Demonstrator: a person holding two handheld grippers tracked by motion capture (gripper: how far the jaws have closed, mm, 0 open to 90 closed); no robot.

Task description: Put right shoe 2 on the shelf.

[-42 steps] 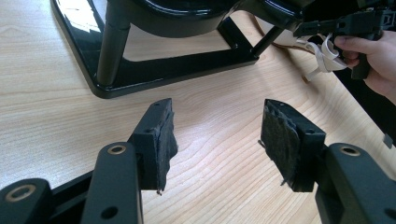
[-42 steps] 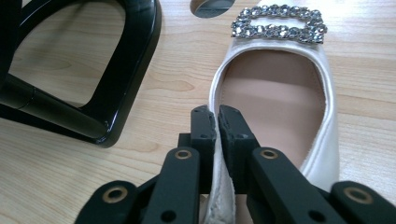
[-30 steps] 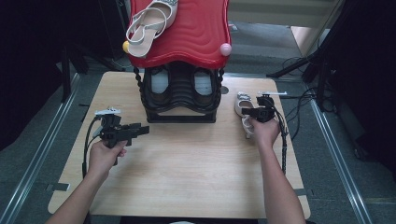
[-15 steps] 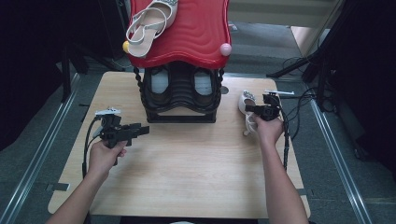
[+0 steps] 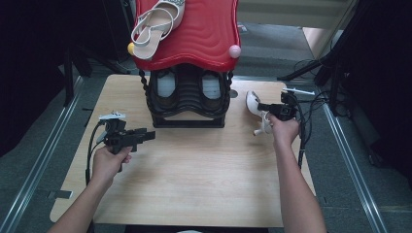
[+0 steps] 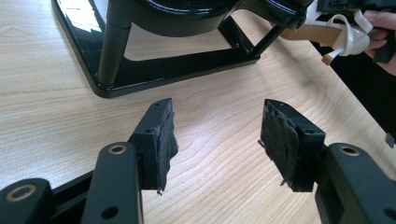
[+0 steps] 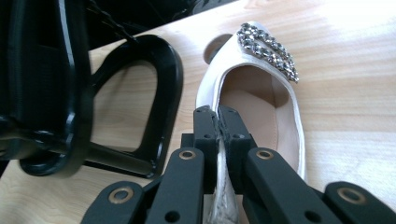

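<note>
High view first: one wooden table [image 5: 194,184], one black shoe rack [image 5: 188,99] with one red wavy top [image 5: 204,34], and two little balls on that top's front corners, a yellow one [image 5: 130,48] and a pink one [image 5: 234,50]. Shoe count: one white sandal [image 5: 155,22] on the red top, two shoes [image 5: 167,83] tucked inside the rack, and one white shoe [image 5: 253,104] at the right of the rack, lifted a bit off the table. The right gripper [image 7: 218,122] has its jaws pinched tight on that shoe's side edge. The left gripper [image 6: 216,126] sits spread apart over bare wood, holding nothing.
</note>
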